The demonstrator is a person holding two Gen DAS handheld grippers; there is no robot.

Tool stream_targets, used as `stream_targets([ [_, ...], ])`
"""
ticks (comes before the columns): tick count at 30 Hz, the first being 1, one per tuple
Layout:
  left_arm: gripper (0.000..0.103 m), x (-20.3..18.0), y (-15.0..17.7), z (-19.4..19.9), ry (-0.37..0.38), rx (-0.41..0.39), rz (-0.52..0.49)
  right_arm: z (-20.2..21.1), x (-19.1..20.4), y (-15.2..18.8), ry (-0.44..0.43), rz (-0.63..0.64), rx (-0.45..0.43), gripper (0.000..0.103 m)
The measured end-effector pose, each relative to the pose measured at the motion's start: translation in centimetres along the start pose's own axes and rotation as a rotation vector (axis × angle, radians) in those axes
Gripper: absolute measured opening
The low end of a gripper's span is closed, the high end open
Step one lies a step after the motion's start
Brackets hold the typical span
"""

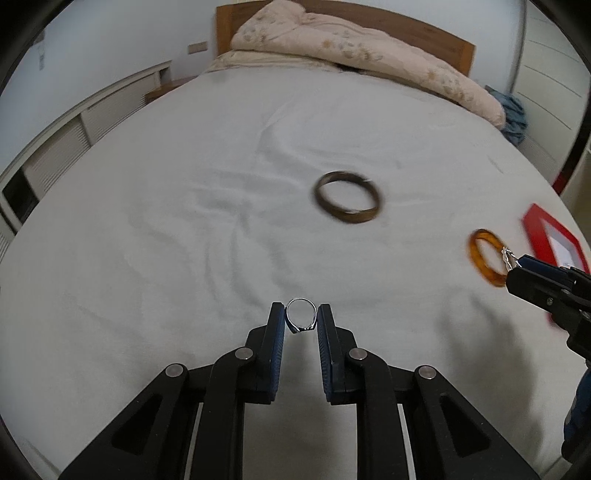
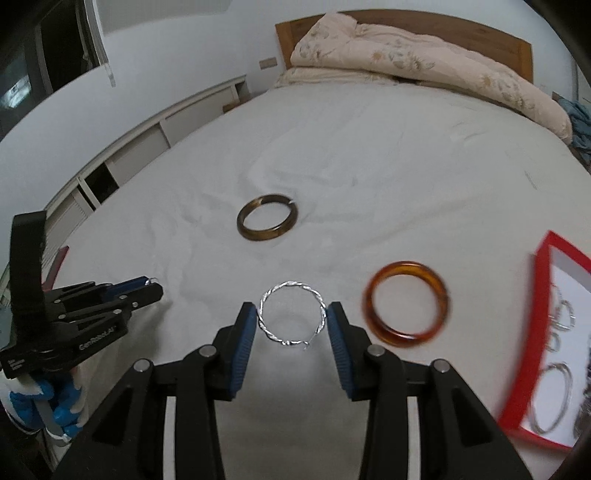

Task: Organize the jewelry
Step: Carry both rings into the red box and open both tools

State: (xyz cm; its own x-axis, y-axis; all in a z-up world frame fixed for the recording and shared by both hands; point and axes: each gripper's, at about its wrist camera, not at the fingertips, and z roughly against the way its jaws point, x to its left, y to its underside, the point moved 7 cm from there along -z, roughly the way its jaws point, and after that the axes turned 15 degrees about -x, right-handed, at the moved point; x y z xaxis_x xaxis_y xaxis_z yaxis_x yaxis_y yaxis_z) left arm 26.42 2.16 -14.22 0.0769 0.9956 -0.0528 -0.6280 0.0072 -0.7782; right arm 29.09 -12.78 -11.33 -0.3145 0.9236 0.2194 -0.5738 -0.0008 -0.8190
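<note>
My left gripper (image 1: pixel 301 316) is shut on a small silver ring (image 1: pixel 301 314), held upright between its blue pads above the white bedsheet. My right gripper (image 2: pixel 292 318) is shut on a twisted silver hoop (image 2: pixel 291 318), pinched at both sides. A dark brown bangle (image 1: pixel 348 196) (image 2: pixel 267 217) lies flat on the sheet ahead of both grippers. An amber bangle (image 2: pixel 407 304) (image 1: pixel 487 257) lies just right of the right gripper. In the left wrist view the right gripper (image 1: pixel 515 264) comes in at the right edge; in the right wrist view the left gripper (image 2: pixel 153 284) shows at the left.
A red-rimmed jewelry box (image 2: pixel 539 332) (image 1: pixel 543 236) with a white lining holds several silver hoops at the far right. A folded floral duvet (image 1: pixel 351 51) lies against the wooden headboard (image 1: pixel 424 33). White cabinets (image 1: pixel 74 133) line the left wall. A gloved hand (image 2: pixel 44 406) holds the left tool.
</note>
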Motion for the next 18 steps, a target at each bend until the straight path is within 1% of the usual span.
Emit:
stream_targets([
  [3, 0.017, -2.9, -0.7, 0.6, 0.046, -0.008, -0.027, 2.4, -1.5, -0.4, 0.022, -0.011, -0.021, 0.037],
  [6, 0.017, -6.7, -1.3, 0.9, 0.103, -0.009, -0.051, 5.2, -4.2, -0.5, 0.064, -0.019, -0.038, 0.037],
  [11, 0.017, -14.9, -1.9, 0.8, 0.228, 0.005, -0.102, 9.4, -10.8, 0.2, 0.169, -0.038, -0.049, 0.037],
  [12, 0.017, -16.0, -2.1, 0.8, 0.243, 0.006, -0.111, 10.1, -12.2, 0.4, 0.192, -0.04, -0.047, 0.037],
  [14, 0.017, -19.5, -2.4, 0.7, 0.292, 0.005, -0.147, 11.5, -15.4, 0.9, 0.242, -0.047, -0.041, 0.037],
  [18, 0.017, -24.7, -2.7, 0.6, 0.363, 0.005, -0.19, 13.2, -20.2, 2.0, 0.311, -0.065, -0.03, 0.037],
])
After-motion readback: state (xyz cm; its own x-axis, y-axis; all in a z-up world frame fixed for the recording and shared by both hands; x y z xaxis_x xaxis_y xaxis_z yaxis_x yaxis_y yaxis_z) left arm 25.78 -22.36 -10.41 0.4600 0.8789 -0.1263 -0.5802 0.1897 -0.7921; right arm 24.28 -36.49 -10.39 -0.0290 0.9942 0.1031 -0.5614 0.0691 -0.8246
